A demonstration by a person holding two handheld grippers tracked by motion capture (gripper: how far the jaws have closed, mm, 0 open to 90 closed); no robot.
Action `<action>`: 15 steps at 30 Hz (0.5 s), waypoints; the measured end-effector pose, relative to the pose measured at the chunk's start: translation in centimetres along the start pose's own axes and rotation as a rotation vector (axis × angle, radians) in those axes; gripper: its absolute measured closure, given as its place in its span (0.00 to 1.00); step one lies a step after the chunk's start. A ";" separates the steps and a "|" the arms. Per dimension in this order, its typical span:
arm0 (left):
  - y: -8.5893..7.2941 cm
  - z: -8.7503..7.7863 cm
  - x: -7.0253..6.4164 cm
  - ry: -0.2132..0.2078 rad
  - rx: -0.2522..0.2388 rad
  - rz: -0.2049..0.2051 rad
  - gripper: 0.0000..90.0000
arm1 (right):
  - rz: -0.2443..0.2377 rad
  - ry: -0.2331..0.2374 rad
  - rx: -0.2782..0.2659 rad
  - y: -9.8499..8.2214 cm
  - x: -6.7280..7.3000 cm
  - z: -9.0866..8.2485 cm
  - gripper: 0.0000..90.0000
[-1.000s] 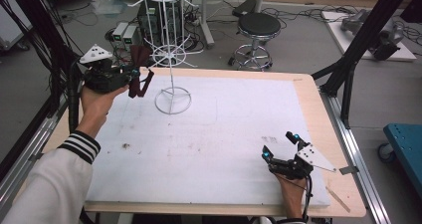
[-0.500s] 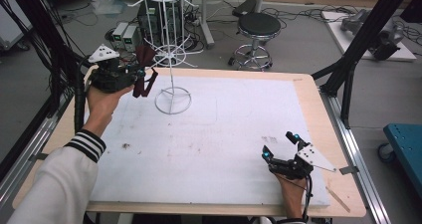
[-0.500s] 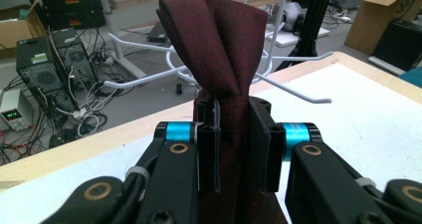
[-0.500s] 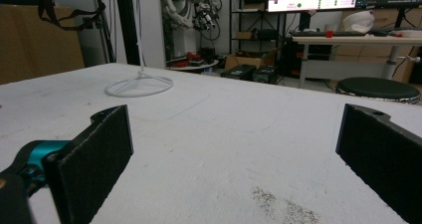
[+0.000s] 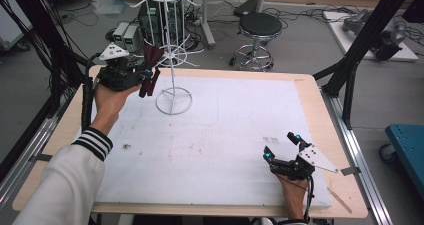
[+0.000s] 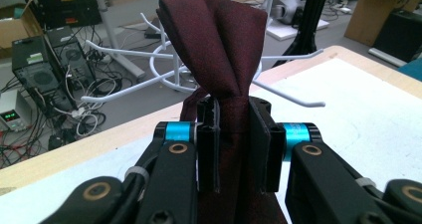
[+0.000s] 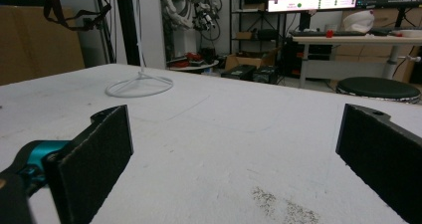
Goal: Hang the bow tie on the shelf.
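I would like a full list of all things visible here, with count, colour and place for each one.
cloth: one, dark red, folded, clamped in the left gripper beside the rack's lower arms.
wire rack: one, white, round base standing on the far left part of the mat.
mat: one, white with a few dark marks, covering most of the table.
table: one, light wood, rim showing around the mat.
stool: one, black seat on chrome legs, on the floor beyond the table.
left gripper: one, black with blue joints, shut on the cloth.
right gripper: one, black, jaws wide open, low over the mat's near right corner.
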State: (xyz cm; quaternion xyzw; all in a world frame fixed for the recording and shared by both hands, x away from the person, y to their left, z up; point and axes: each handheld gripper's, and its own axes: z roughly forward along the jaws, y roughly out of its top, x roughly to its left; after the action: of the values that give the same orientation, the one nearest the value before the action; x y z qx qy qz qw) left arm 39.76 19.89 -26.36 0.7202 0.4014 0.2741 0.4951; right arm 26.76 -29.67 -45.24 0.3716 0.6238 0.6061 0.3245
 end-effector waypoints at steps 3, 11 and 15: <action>0.0 0.1 -0.1 0.000 0.002 0.001 0.83 | 0.002 0.002 -0.001 0.0 0.0 0.0 0.01; 0.0 0.3 -0.1 -0.022 -0.001 -0.007 0.66 | 0.000 0.001 0.002 0.0 0.0 0.0 0.01; 0.0 0.3 0.1 -0.090 -0.020 -0.019 0.35 | -0.001 0.002 0.001 0.0 0.0 0.0 0.01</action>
State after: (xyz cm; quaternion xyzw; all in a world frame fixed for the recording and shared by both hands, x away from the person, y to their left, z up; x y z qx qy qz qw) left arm 40.06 19.80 -26.49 0.7230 0.3826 0.2407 0.5224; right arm 26.74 -29.66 -45.24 0.3709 0.6246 0.6059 0.3242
